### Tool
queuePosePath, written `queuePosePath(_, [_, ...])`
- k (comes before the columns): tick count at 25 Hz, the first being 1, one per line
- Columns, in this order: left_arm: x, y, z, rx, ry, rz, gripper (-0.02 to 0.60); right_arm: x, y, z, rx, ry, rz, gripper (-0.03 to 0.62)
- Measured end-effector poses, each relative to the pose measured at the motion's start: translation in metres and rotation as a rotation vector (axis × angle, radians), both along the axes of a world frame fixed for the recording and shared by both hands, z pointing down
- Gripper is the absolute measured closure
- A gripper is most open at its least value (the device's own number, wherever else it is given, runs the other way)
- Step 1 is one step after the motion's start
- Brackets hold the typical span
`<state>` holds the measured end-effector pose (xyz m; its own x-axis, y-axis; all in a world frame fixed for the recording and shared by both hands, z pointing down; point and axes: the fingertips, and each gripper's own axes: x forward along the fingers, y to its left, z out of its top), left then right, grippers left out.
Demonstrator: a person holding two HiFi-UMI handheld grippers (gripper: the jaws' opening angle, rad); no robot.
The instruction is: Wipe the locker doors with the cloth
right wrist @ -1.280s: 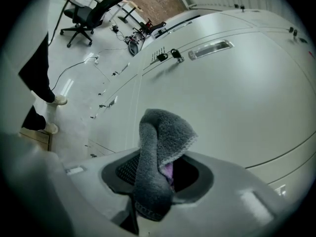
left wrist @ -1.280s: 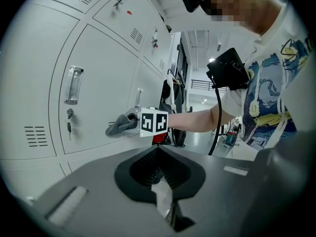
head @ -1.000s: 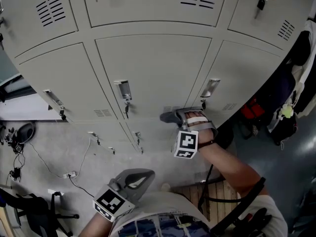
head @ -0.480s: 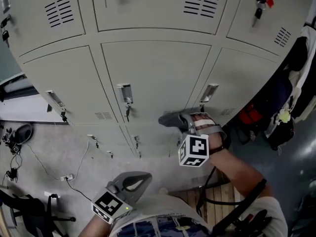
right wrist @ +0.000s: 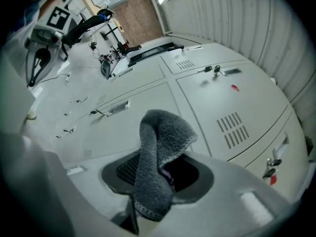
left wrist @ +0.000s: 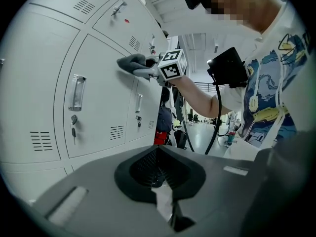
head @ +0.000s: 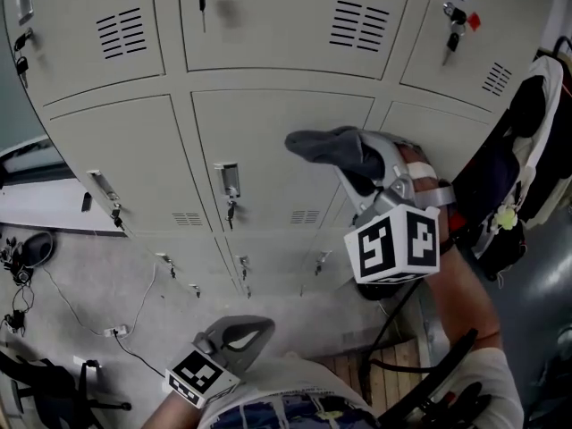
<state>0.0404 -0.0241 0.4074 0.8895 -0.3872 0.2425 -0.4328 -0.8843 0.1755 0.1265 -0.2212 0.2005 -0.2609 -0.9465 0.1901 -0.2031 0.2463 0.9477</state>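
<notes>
Nearest, low against the torso: left gripper [head: 239,332], jaws pressed together on nothing, pointing toward the lockers but well apart from them. Higher and farther out: right gripper [head: 362,164], jaws pinching the grey cloth [head: 323,144], a folded bunch of it sticking out past the tips and drooping over them in the right gripper view. Appears to press that bunch against the upper right part of the middle locker door [head: 268,141], just beside the seam with the next door to the right. Lies with its long axis running from the jaws leftward across the panel, with most of the bare face to the left of and below the tips. Calls, by this reading, for the right gripper alone, as the only 1 at the door. Worth steering round the handle [head: 227,180] and the key [head: 230,211] hanging under it, both in the likely path of a leftward stroke. Beyond, further rows of doors above and below, all shut, contents hidden; keys in several locks, 1 with a red tag [head: 474,21].
</notes>
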Motion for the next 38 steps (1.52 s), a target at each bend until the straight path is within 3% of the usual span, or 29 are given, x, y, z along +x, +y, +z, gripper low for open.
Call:
queuePosePath(5, [-0.008, 0.0, 0.002, 0.0, -0.001, -0.02, 0.578, -0.003, -0.015, -0.045, 0.113, 0.021, 0.019, 0.447])
queuePosePath(12, [-0.014, -0.004, 0.0, 0.013, 0.01, -0.045, 0.578, -0.007, -0.032, -0.03, 0.131, 0.07, 0.019, 0.447])
queuePosePath(19, [-0.014, -0.006, 0.001, 0.004, 0.009, -0.051, 0.578, -0.009, -0.032, 0.002, 0.075, 0.082, 0.027, 0.447])
queuePosePath(38, [-0.012, -0.006, 0.009, -0.01, -0.005, -0.047, 0.578, -0.015, -0.036, 0.156, -0.145, 0.185, 0.027, 0.447])
